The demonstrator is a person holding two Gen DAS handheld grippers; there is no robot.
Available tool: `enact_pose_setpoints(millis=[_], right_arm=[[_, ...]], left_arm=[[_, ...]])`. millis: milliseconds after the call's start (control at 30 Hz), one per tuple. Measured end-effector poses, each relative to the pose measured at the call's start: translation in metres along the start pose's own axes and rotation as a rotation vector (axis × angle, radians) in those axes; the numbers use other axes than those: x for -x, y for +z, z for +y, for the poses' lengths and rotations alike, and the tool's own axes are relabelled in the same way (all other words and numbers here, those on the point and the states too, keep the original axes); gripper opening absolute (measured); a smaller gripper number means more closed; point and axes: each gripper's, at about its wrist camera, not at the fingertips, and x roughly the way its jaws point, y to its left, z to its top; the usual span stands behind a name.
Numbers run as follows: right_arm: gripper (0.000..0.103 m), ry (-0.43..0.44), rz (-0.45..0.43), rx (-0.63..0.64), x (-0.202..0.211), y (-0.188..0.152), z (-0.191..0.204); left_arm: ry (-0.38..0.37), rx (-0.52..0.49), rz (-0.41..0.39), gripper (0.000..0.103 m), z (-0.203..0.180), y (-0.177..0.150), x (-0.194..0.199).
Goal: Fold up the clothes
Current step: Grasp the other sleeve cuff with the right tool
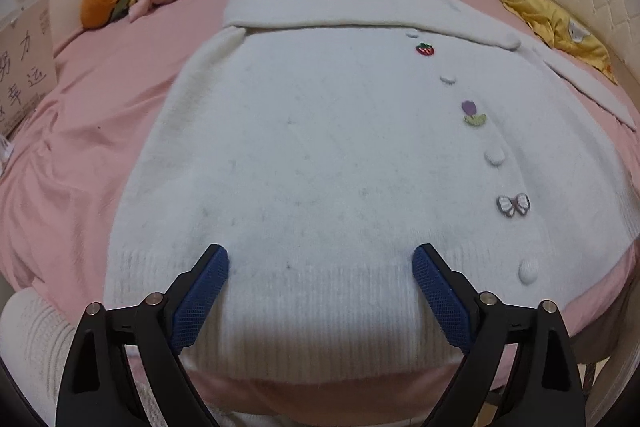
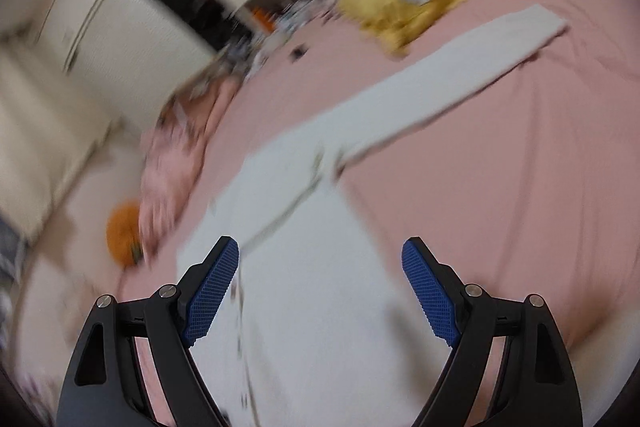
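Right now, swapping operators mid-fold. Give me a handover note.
Left gripper: open, empty, over the ribbed hem of the white cardigan.
Right gripper: open, empty, above the cardigan; that view is blurred.
Cardigan: flat, buttoned side up, on the pink bed.
Done: one sleeve folded across the chest.
Left: other sleeve lies stretched out on the sheet; fold it in, then fold the body.

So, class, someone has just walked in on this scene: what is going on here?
A person with a gripper in each hand is folding a white cardigan spread on a pink bed. One sleeve already lies folded across the chest; the other sleeve stretches out to the side. The left gripper hangs open over the ribbed hem, gripping nothing. The right gripper is open too, its view blurred.
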Motion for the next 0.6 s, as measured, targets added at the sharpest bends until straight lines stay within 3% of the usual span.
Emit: enact_pose_setpoints(millis=[133,300,433,600], right_arm=[[0.084,-0.006,-0.091,-0.259,-0.005,0.079,-0.082],[0.084,0.134,-0.093,-0.597,-0.045,0.134,-0.186],[0.084,0.093,-0.122,-0.696,-0.070,0.153,-0.223],[0.084,0.057,-0.127,-0.726,-0.101,0.177,-0.242]], left_arm=[[-0.013,0.039,0.012,0.103,0.006,0.000,-0.009],[-0.005,0.040,-0.009,0.103,0.005,0.000,-0.013],[0.006,0.040,-0.023,0.103,0.004,0.000,-0.014],[0.013,0.037,-0.026,0.103,0.003,0.000,-0.016]])
